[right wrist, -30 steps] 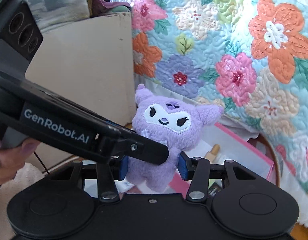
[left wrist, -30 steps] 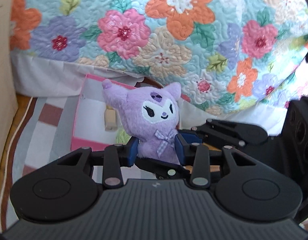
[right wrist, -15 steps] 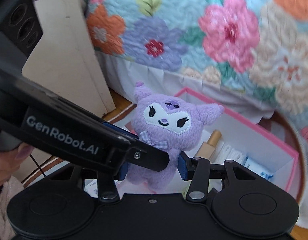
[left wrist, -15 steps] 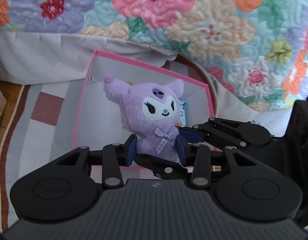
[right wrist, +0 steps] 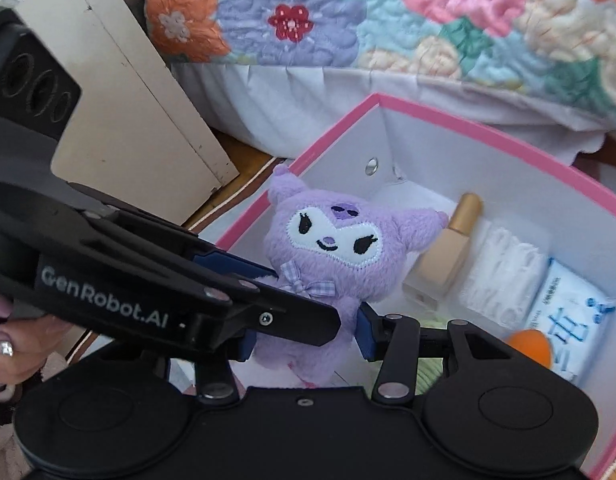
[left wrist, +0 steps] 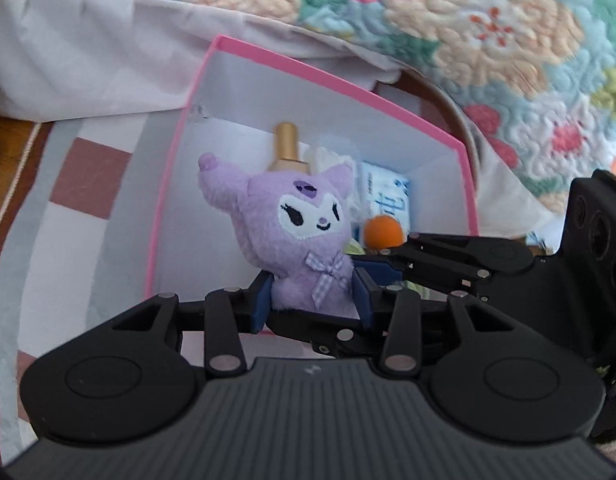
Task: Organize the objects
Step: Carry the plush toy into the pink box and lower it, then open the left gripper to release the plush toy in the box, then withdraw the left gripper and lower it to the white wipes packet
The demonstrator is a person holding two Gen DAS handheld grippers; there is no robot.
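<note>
Rug [left wrist: 80,184] underlies pink box [left wrist: 320,76] beside floral quilt [left wrist: 488,20].

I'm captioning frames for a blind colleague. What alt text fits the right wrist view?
A purple plush toy is pinched by both grippers, right gripper and left gripper, over an open pink box holding a gold-capped bottle, tissue packs and an orange ball, beside a floral quilt.

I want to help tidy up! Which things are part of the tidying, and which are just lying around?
Part of the tidying:
purple plush toy, held by both grippers
pink box
gold-capped bottle, orange ball, tissue pack, already in the box

Just lying around:
flowery quilt
beige board
striped rug
</note>
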